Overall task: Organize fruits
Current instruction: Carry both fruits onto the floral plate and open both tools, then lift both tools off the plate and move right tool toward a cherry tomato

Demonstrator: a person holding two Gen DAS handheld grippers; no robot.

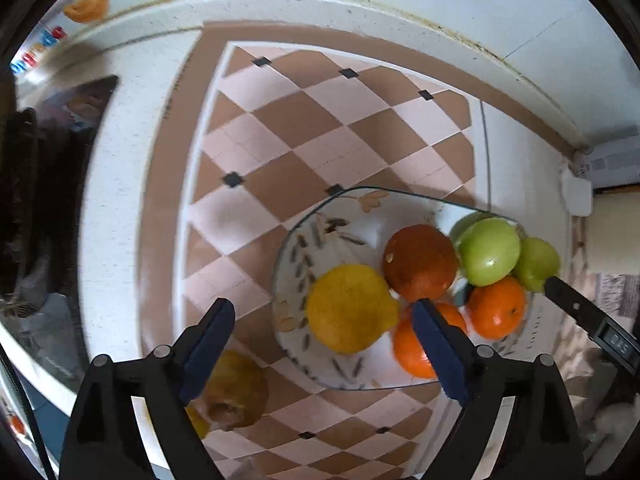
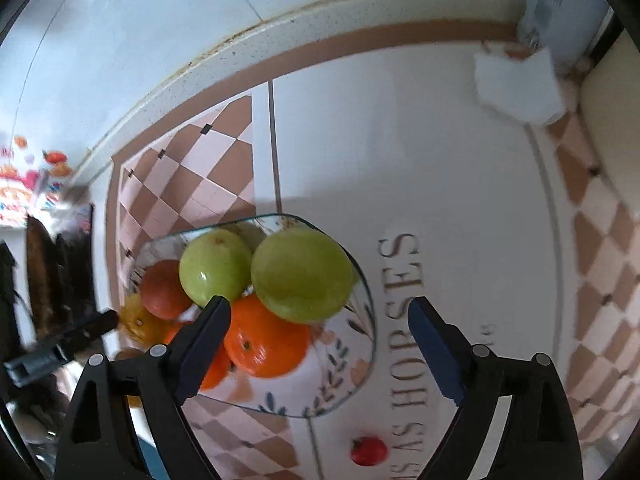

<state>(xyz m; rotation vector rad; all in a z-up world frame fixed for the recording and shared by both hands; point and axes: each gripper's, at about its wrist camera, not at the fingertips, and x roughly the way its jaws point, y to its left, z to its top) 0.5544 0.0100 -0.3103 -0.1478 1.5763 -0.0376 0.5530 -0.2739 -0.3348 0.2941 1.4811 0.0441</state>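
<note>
A glass plate (image 1: 352, 216) with a leaf pattern stands on the chequered tablecloth. It holds a yellow lemon (image 1: 348, 308), a dark red-orange fruit (image 1: 420, 262), two green apples (image 1: 490, 252) and oranges (image 1: 496, 306). My left gripper (image 1: 323, 308) hangs open above the lemon, pads clear of it. A brownish-yellow fruit (image 1: 236, 392) lies on the cloth off the plate, under the left finger. In the right wrist view my right gripper (image 2: 318, 304) is open over the plate (image 2: 370, 320), above a green apple (image 2: 302, 274) and an orange (image 2: 266, 340), gripping nothing.
The cloth (image 2: 400, 160) carries printed lettering and a small red tomato picture (image 2: 368, 450). A white block (image 2: 516, 84) sits at the far right corner by the wall. Dark objects (image 1: 24, 200) crowd the left edge. Each gripper's finger shows in the other's view.
</note>
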